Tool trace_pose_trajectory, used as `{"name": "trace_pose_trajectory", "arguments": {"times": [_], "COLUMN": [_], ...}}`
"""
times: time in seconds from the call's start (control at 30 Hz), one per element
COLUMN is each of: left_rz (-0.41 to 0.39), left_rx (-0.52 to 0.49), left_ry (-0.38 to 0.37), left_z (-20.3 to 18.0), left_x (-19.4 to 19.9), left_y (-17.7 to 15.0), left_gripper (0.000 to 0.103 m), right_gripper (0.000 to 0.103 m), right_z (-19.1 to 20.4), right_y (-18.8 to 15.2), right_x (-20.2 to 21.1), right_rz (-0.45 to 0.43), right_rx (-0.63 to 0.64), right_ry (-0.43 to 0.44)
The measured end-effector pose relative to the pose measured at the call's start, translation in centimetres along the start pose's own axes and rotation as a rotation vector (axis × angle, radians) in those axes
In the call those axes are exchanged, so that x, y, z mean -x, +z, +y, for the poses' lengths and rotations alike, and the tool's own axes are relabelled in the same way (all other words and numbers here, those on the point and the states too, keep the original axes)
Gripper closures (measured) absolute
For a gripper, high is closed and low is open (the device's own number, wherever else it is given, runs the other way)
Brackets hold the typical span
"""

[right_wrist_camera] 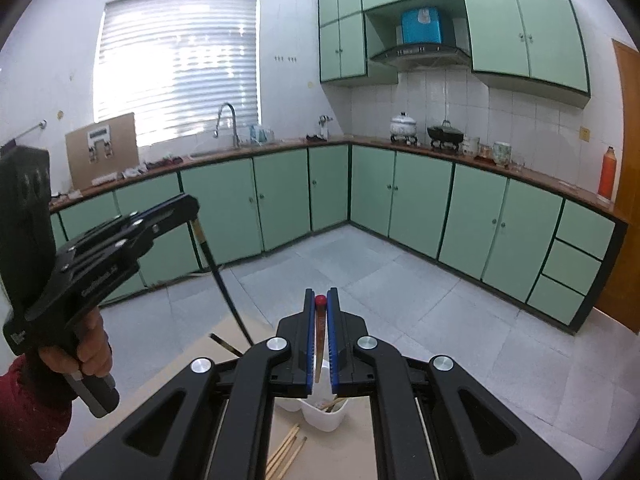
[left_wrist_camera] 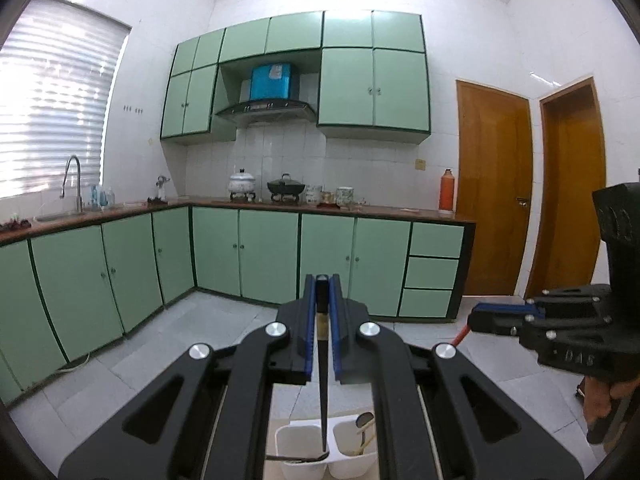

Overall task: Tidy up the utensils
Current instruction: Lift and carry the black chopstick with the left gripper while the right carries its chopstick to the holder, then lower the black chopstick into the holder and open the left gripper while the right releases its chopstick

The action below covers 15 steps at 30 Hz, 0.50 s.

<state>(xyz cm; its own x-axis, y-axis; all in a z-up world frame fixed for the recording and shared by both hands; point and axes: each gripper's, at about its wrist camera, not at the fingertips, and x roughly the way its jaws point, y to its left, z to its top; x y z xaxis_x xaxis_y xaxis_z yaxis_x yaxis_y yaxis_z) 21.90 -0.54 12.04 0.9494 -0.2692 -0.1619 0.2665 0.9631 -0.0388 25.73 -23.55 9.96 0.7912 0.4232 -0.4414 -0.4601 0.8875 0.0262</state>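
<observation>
My left gripper (left_wrist_camera: 322,280) is shut on a black chopstick (left_wrist_camera: 323,392) that hangs point-down over the left compartment of a white utensil holder (left_wrist_camera: 298,462). The holder's right compartment holds a spoon (left_wrist_camera: 363,420) and wooden chopsticks. My right gripper (right_wrist_camera: 320,300) is shut on a red-tipped chopstick (right_wrist_camera: 319,340) held above the same white holder (right_wrist_camera: 322,416). The left gripper (right_wrist_camera: 188,206) with its black chopstick (right_wrist_camera: 224,284) shows at the left of the right wrist view; the right gripper (left_wrist_camera: 478,314) shows at the right of the left wrist view.
Several wooden chopsticks (right_wrist_camera: 286,452) and a black chopstick (right_wrist_camera: 226,346) lie on the light table (right_wrist_camera: 336,448) beside the holder. Beyond are a tiled floor, green cabinets (left_wrist_camera: 260,256), a counter with pots, a sink, and wooden doors (left_wrist_camera: 494,192).
</observation>
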Motion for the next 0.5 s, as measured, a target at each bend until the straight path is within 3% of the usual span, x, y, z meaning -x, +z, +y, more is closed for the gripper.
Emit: {"name": "trace_pose_trajectory", "arguments": {"times": [0.27,0.5], "left_rz": [0.121,0.221], "left_rx": [0.000,-0.004], "left_ry": [0.043,0.049], "left_z": [1.6,3.2], "left_x": [-6.3,-8.0], "left_y": [-5.3,-8.7], "left_gripper": [0.097,0.097], "right_gripper": [0.097,0.097], "right_z": [-0.8,-0.7], "right_y": [-3.2,-6.6], "right_x": [-6.5,-9.6], "right_rz": [0.111,0.182], "right_rx": [-0.028,-0.038], "right_ry": [-0.011,-0.006]}}
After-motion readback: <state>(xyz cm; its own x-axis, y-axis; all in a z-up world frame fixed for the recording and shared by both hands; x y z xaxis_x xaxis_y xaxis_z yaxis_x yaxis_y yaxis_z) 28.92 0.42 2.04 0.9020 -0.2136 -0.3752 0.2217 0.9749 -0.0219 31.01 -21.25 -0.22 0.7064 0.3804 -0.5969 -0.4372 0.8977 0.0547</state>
